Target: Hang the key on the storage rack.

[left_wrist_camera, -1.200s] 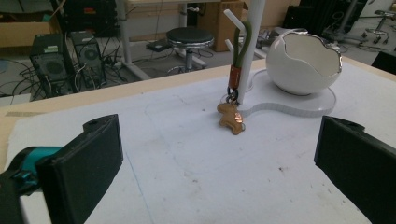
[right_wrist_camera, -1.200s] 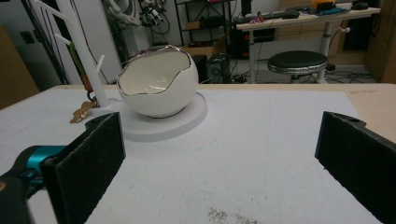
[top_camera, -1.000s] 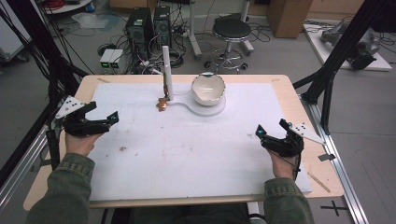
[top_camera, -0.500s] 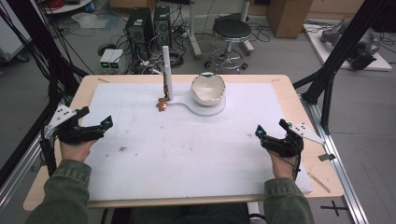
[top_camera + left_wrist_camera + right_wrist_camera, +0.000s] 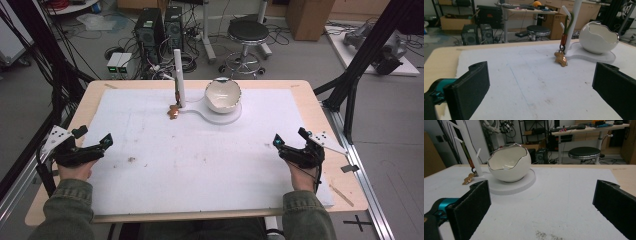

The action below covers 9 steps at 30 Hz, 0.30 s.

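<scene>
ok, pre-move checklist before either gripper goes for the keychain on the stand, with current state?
1. Left gripper open, nothing between its jaws: ok.
2. Right gripper open, nothing between its jaws: ok.
3. Keychain hanging from the white stand, charm resting on the mat: ok.
4. Path across the white mat to the keychain free of objects: ok.
5. Egg-shaped bowl sits close beside the stand, collision risk: not ok.
6. How the strap is hooked on the peg: cannot tell.
</scene>
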Motion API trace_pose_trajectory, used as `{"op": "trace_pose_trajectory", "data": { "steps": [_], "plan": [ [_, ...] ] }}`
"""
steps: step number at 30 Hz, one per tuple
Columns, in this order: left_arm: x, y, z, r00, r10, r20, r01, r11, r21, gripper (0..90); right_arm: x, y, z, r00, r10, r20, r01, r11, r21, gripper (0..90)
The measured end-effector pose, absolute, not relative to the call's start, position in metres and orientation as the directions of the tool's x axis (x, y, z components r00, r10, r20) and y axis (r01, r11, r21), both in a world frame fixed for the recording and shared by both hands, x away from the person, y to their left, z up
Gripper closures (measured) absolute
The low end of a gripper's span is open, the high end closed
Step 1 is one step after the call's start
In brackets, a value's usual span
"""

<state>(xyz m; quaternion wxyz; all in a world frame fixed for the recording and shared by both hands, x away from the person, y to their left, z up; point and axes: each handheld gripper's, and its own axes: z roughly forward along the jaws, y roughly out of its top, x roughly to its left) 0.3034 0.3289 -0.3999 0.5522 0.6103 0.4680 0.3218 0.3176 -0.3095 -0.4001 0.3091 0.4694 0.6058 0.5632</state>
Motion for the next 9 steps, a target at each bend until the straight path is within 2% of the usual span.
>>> {"op": "trace_pose_trajectory", "data": {
  "steps": [9],
  "plan": [
    [0.3001, 0.3302, -0.3985, 0.339, 0.935, -0.106, 0.201, 0.038, 0.979, 1.6, 0.3176, -0.309, -0.4001, -0.365, 0.918, 0.153, 0.228, -0.071, 0.971, 0.6]
  ]
}}
